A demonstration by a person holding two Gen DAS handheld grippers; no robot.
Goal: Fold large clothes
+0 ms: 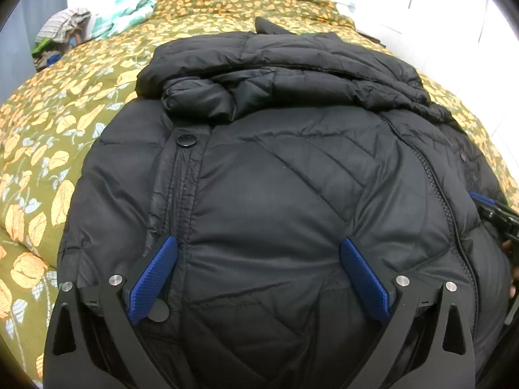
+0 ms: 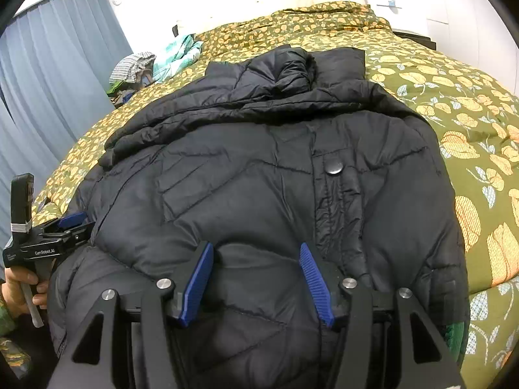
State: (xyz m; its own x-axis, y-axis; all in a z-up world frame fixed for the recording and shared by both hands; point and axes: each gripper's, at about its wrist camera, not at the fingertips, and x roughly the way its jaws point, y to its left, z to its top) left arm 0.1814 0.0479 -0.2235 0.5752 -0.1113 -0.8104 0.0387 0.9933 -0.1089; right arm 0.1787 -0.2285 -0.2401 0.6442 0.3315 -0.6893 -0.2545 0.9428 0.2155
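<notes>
As our two hand-held tools press down on the near end of a black puffer jacket (image 1: 275, 178), we see the left gripper (image 1: 259, 253) with its blue pads spread wide over the quilted fabric and the right gripper (image 2: 256, 259) likewise parted, neither clamping anything. Beyond them the jacket lies folded on a green floral bedspread (image 2: 470, 149), a snap button (image 2: 334, 167) facing up. Farther back sit heaped clothes (image 2: 136, 64) beside a blue curtain (image 2: 58, 74).

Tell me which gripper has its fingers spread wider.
The left gripper; its blue fingers stand farther apart over the black jacket than the right gripper.
</notes>
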